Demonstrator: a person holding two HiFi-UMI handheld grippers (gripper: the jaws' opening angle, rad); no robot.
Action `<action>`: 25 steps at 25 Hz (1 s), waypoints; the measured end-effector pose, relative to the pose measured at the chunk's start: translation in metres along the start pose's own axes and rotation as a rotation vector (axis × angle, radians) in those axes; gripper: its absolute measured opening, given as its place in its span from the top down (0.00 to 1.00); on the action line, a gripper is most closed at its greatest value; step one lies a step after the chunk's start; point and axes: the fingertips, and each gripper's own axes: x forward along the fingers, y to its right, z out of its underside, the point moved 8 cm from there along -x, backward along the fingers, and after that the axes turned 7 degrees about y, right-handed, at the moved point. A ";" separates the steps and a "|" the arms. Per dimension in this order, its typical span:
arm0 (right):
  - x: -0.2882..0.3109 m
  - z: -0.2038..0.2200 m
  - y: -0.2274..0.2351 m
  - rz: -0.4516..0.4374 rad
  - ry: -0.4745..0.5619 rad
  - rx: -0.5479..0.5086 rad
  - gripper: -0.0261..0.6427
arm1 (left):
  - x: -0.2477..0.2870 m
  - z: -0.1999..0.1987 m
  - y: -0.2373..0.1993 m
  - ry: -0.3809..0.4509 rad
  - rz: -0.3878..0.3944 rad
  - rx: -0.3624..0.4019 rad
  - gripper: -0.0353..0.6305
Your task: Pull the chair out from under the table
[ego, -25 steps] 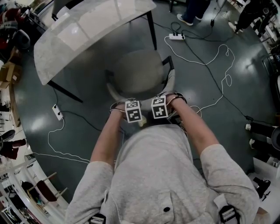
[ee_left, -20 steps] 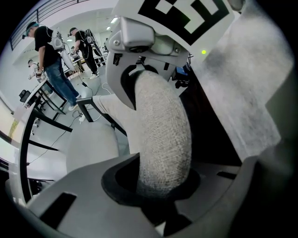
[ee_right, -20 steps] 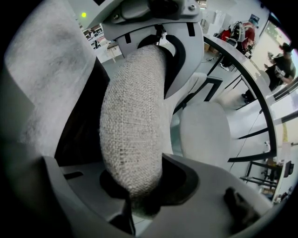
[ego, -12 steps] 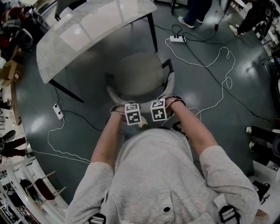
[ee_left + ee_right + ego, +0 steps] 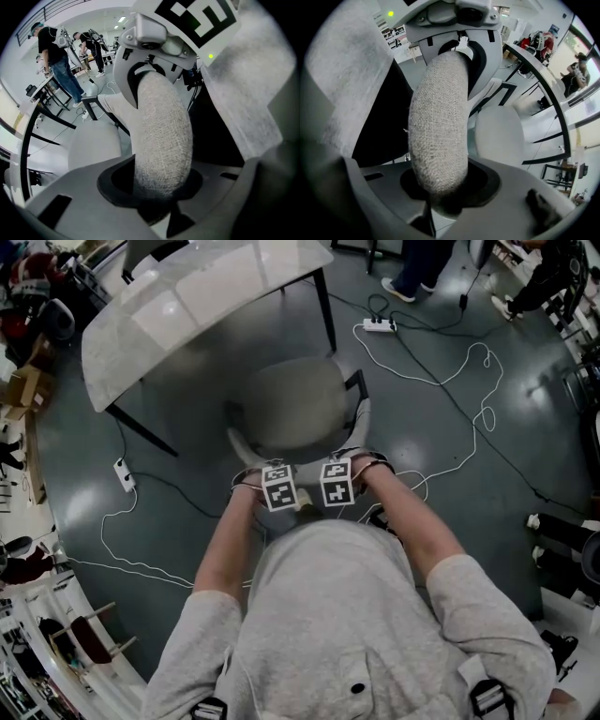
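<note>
A chair with a round grey seat [image 5: 286,409] stands just in front of the white table [image 5: 187,306], its seat out from under the tabletop. Both grippers point down onto its padded fabric backrest rail [image 5: 303,506], side by side. My left gripper [image 5: 280,488] has the rail [image 5: 161,136] running between its jaws [image 5: 157,187]; these jaws have just been opening a little, with the rail still filling them. My right gripper [image 5: 337,481] is shut on the same rail [image 5: 438,136], a hand's width along [image 5: 445,185]. Each gripper view shows the other gripper further up the rail.
A white cable [image 5: 450,371] loops over the dark floor to a power strip [image 5: 378,322] on the right. Another power strip [image 5: 123,479] lies left of the chair. A person's feet [image 5: 398,282] stand beyond the table. Shelves and clutter line the left edge.
The chair and both grippers have slid a short way toward me, away from the table. The gap between seat and tabletop has grown slightly.
</note>
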 end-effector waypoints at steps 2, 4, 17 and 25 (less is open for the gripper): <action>-0.003 0.002 -0.001 0.048 0.028 0.003 0.79 | -0.004 0.000 0.000 0.012 -0.025 -0.026 0.73; -0.008 0.003 -0.004 0.082 0.045 0.008 0.78 | -0.008 0.000 0.002 0.018 -0.056 -0.034 0.73; -0.052 0.017 -0.028 0.357 0.176 0.105 0.78 | -0.037 -0.004 0.024 0.031 -0.373 -0.200 0.71; -0.113 0.046 -0.075 0.497 0.484 0.386 0.89 | -0.074 -0.001 0.062 0.240 -0.597 -0.454 0.86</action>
